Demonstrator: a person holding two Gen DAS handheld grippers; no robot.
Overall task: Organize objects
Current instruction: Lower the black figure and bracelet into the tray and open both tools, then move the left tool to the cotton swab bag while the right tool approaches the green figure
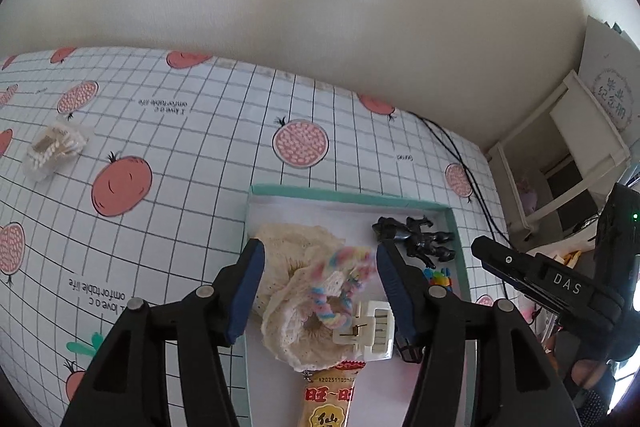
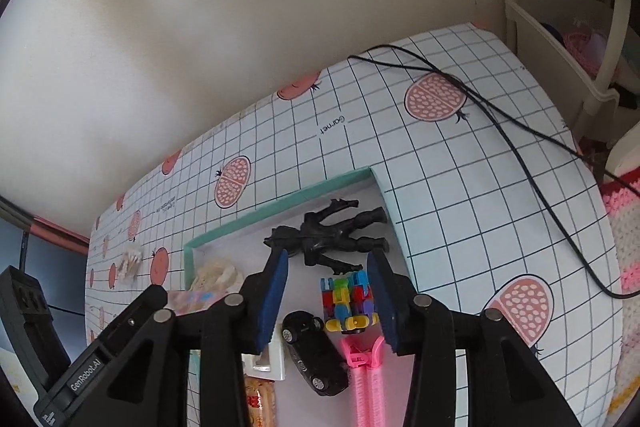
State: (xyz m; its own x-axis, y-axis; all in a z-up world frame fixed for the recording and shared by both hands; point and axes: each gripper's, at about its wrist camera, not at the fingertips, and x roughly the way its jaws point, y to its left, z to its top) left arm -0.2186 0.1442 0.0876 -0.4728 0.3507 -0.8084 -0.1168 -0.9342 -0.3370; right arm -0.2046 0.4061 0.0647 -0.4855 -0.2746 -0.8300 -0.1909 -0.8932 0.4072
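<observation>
Left wrist: your left gripper [image 1: 318, 269] hangs with fingers apart over the pastel rope [image 1: 340, 291] inside the tray [image 1: 348, 197]. Lift straight up.

Right wrist: your right gripper [image 2: 328, 285] has open fingers beside the block toy [image 2: 348, 301]. Don't bump it.

A white bench [image 1: 192, 163] cover printed with a dark grid and pink pomegranates spreads below a plain cream wall [image 1: 320, 7]. A thin black cable [image 2: 520, 147] trails across the bench's far right corner. Beside that edge stands a cream plastic shelf rack [image 1: 560, 163], a white card with a green wreath print [image 1: 612, 99] leaning above it. A pink-and-white striped crocheted cloth [image 2: 628, 219] lies just past the bench's right edge.
</observation>
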